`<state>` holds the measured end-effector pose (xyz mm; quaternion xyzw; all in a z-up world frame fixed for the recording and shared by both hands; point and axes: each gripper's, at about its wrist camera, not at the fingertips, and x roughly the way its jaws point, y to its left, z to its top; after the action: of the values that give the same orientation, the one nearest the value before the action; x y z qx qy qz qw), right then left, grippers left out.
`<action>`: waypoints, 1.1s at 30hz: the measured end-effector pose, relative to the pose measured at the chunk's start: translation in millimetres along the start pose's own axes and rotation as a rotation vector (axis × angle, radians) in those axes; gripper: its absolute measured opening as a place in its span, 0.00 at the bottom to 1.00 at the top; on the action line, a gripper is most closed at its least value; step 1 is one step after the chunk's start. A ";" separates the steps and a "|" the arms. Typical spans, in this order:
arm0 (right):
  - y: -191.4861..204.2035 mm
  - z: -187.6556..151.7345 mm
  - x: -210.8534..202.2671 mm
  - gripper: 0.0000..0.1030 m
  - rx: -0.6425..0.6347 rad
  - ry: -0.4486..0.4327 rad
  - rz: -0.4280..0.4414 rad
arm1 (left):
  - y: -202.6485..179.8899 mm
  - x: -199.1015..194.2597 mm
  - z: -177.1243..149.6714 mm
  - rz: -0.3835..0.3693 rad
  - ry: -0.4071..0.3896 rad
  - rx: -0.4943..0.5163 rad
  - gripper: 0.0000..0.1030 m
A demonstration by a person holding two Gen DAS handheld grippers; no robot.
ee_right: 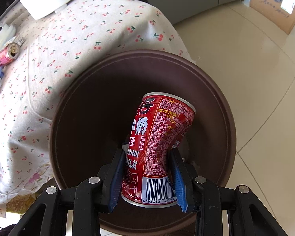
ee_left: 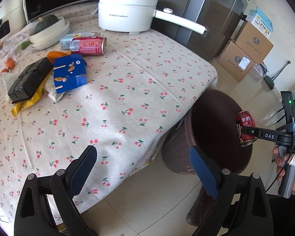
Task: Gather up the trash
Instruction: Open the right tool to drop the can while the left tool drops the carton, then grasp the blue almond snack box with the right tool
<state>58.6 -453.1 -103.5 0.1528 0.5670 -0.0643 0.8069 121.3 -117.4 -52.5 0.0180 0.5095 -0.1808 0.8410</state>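
Note:
My right gripper (ee_right: 147, 153) is shut on a dented red milk can (ee_right: 157, 147) and holds it over the open mouth of a dark brown trash bin (ee_right: 78, 118). In the left wrist view the same can (ee_left: 245, 127) hangs at the bin's (ee_left: 212, 125) right rim. My left gripper (ee_left: 143, 155) is open and empty above the table's front corner. On the table's far left lie a pink can (ee_left: 89, 46), a blue snack box (ee_left: 69, 73), a black tray (ee_left: 29, 79) and a yellow wrapper (ee_left: 27, 103).
A cherry-print cloth (ee_left: 127, 90) covers the table. A white electric pot (ee_left: 127, 9) stands at the back, a white dish with a squash (ee_left: 47, 31) at the far left. A steel fridge (ee_left: 210, 15) and cardboard boxes (ee_left: 247, 53) stand beyond on the tiled floor.

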 end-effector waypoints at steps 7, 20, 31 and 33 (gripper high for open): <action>8.2 6.3 -6.1 0.74 0.011 -0.033 -0.037 | 40.2 -18.4 -10.9 0.039 -0.004 -0.056 0.94; 70.0 12.2 -16.6 0.78 -0.115 -0.089 -0.027 | 109.2 -43.4 -23.3 0.097 -0.023 -0.187 0.94; 137.9 20.1 -16.9 0.80 -0.215 -0.117 -0.001 | 157.7 -52.9 -32.2 0.152 -0.017 -0.291 0.94; 152.8 22.1 -14.8 0.80 -0.240 -0.121 0.000 | 166.9 -53.9 -33.5 0.166 -0.012 -0.313 0.94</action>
<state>115.5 -316.8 -56.3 0.0513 0.5208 -0.0051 0.8521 124.2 61.1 -47.7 -0.0723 0.5230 -0.0292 0.8487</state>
